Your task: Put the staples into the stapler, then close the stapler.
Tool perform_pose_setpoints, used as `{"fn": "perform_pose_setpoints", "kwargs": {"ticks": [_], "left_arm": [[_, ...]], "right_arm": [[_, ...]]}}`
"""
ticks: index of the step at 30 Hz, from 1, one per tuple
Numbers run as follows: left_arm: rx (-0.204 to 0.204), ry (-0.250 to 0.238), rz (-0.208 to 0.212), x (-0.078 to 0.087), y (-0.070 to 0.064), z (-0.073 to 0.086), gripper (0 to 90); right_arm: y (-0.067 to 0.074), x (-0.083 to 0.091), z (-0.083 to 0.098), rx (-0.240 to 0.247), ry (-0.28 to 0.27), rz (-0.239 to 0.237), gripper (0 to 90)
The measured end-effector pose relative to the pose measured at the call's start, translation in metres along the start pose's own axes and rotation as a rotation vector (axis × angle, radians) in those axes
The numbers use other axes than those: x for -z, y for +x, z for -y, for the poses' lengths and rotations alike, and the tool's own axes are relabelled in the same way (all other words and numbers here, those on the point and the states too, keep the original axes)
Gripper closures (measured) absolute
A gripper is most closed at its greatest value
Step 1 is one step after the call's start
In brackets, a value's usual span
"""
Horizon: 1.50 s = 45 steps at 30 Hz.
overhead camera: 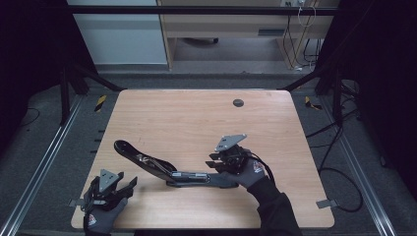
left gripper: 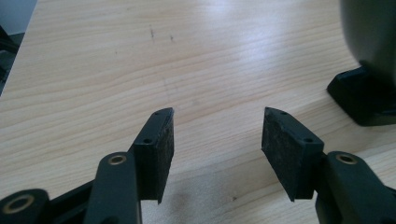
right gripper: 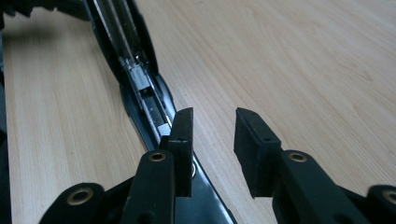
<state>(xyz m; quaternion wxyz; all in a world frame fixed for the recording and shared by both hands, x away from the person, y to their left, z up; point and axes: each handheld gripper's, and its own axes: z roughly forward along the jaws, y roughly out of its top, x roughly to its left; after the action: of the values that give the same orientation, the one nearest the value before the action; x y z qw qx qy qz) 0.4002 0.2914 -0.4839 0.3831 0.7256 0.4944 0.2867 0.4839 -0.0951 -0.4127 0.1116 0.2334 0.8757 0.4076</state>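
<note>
- We see a long black stapler [overhead camera: 167, 169] lying opened out on the wooden table [overhead camera: 196, 118], near the front edge, its metal staple channel facing up
- Our right gripper [overhead camera: 212, 162] sits at the stapler's right end; its jaws are released, with table showing in the gap between them
- In the right gripper view the stapler [right gripper: 140, 88] runs beside and under one jaw; we cannot tell whether it touches
- Our left gripper [overhead camera: 132, 183] rests at the front left corner, jaws released on nothing, well apart from the right gripper
</note>
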Motion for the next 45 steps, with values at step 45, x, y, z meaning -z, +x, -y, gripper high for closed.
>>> {"fn": "perform_pose_setpoints", "kwargs": {"ticks": [45], "left_arm": [[0.009,-0.163,0.150,0.035,-0.023,-0.052,29.1]], "right_arm": [[0.005,0.036,0.115,-0.350,-0.120,0.215,66.6]]}}
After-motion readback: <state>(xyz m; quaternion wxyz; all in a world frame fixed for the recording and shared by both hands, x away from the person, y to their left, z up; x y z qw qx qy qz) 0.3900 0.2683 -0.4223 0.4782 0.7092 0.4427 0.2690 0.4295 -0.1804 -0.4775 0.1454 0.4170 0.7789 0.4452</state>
